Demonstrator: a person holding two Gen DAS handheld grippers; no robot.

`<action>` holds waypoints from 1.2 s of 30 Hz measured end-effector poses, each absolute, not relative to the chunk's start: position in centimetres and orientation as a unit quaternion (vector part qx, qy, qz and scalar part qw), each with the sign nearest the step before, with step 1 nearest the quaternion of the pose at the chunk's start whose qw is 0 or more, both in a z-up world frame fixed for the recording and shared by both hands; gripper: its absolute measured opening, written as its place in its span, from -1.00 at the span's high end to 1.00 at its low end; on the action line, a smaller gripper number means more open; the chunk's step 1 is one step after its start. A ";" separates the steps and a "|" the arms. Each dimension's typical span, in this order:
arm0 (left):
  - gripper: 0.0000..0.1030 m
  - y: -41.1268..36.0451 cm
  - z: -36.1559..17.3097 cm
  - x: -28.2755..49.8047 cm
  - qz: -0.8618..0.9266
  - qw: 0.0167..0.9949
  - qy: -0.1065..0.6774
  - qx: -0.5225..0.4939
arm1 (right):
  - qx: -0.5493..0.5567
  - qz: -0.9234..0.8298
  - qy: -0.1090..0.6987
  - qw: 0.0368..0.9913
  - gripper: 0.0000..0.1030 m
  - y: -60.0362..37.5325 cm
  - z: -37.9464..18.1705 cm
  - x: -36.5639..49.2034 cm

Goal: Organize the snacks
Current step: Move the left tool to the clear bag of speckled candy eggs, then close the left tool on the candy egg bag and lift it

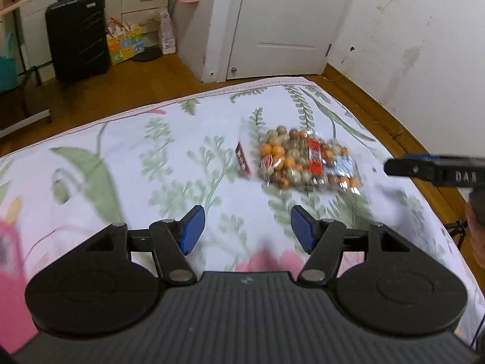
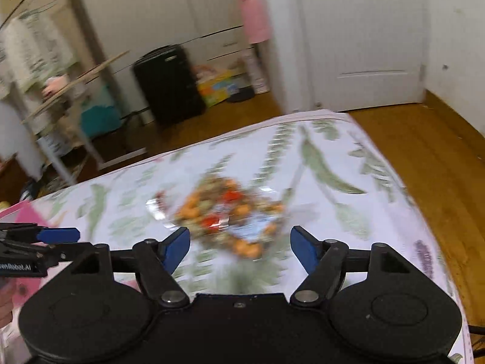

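A clear bag of mixed snacks (image 1: 306,160), orange, brown and red pieces, lies on the floral tablecloth (image 1: 145,163). A small dark red packet (image 1: 243,160) lies just left of it. My left gripper (image 1: 247,229) is open and empty, hovering short of the bag. My right gripper (image 2: 239,248) is open and empty, just before the blurred snack bag (image 2: 230,215). The right gripper also shows at the right edge of the left wrist view (image 1: 430,171). The left gripper shows at the left edge of the right wrist view (image 2: 39,242).
A pink box (image 1: 12,285) stands at the table's near left, also visible in the right wrist view (image 2: 27,215). Beyond the table are a black suitcase (image 1: 77,35), a colourful box (image 1: 125,44), a white door (image 1: 285,21) and wooden floor (image 2: 424,157).
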State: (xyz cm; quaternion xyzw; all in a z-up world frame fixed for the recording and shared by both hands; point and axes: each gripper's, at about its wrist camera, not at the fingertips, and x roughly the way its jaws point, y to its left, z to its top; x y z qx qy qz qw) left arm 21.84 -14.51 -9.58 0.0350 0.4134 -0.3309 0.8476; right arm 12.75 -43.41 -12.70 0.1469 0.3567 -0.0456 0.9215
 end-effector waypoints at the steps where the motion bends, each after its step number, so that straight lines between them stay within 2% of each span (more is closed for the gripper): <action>1: -0.20 -15.1 -10.0 22.6 -0.329 0.849 0.412 0.034 | 0.155 -0.054 0.360 0.919 -0.51 -44.1 -13.3 12.9; 8: -0.20 -18.2 -12.1 27.7 -0.321 0.847 0.424 0.018 | 0.264 -0.027 0.357 0.896 -0.51 -47.2 -17.8 14.5; 20: -0.19 -21.7 -15.4 33.4 -0.341 0.819 0.462 -0.008 | 0.233 -0.006 0.363 0.902 -0.50 -45.9 -19.3 17.7; 24: -0.16 -22.4 -15.0 33.3 -0.334 0.823 0.459 -0.006 | 0.221 -0.021 0.397 0.890 -0.09 -46.1 -18.9 18.5; 32: -0.05 -23.5 -14.3 32.2 -0.349 0.816 0.460 -0.008 | 0.280 -0.040 0.424 0.860 0.01 -47.1 -18.8 19.3; 34: -0.04 -23.9 -14.2 31.8 -0.349 0.818 0.457 0.000 | 0.306 -0.031 0.432 0.848 0.14 -47.2 -19.0 19.8; 36: 0.05 -24.3 -14.4 31.6 -0.357 0.807 0.471 0.002 | 0.328 -0.038 0.439 0.836 0.14 -47.1 -19.3 20.5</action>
